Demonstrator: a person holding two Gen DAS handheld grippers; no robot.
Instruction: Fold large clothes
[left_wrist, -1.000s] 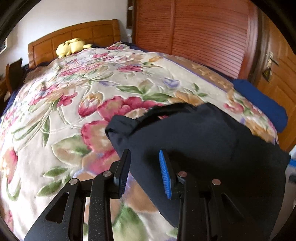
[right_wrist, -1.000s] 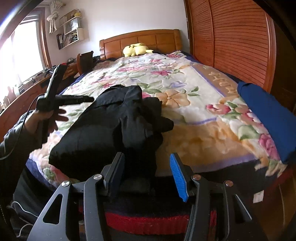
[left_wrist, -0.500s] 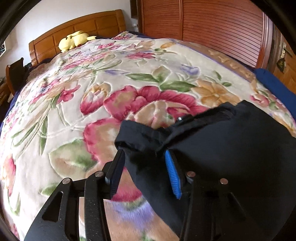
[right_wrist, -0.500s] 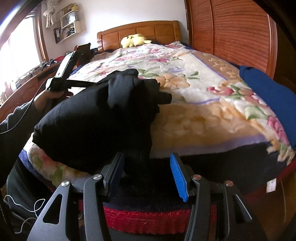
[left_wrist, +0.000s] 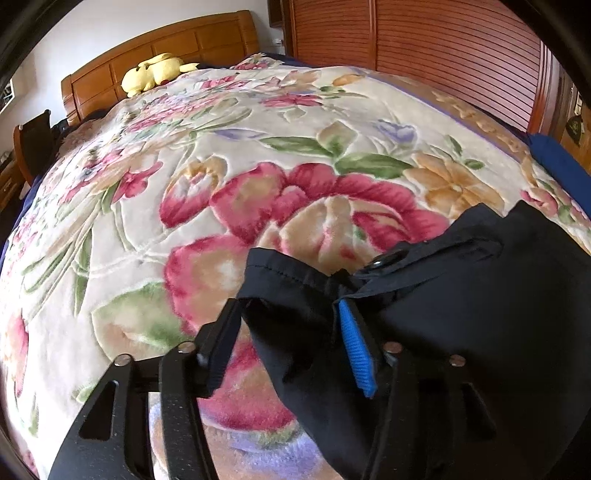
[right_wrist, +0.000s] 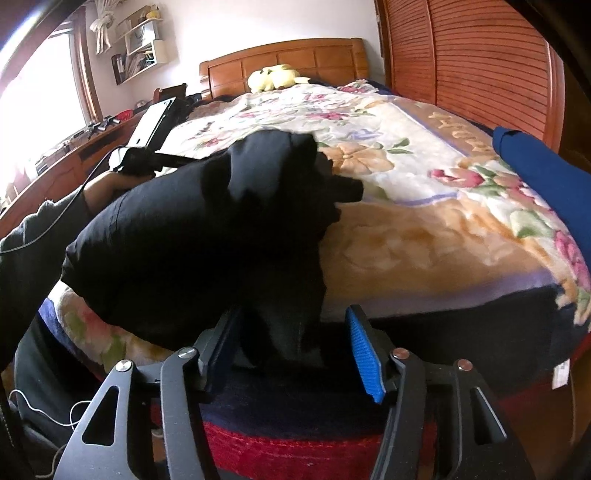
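Note:
A large black garment (left_wrist: 461, 314) lies on the floral blanket (left_wrist: 221, 166) near the bed's foot. Its upper left corner, by a snap button (left_wrist: 384, 261), sits between the fingers of my left gripper (left_wrist: 284, 343), which stands open around it. In the right wrist view the same garment (right_wrist: 207, 236) is bunched up, with a hanging fold between the fingers of my right gripper (right_wrist: 291, 350), also open. The left gripper and the hand holding it (right_wrist: 140, 158) show at the garment's far left side.
A yellow plush toy (left_wrist: 155, 72) rests by the wooden headboard (left_wrist: 177, 48). A slatted wooden wardrobe (right_wrist: 480, 62) runs along the bed's right side. A blue cloth (right_wrist: 546, 173) lies on the bed's right edge. A desk and shelves stand at the left (right_wrist: 74, 140).
My left gripper has moved forward onto the garment's corner, which now sits between its fingers. My right gripper has closed in on the garment's hanging fold. The garment has bunched up higher.

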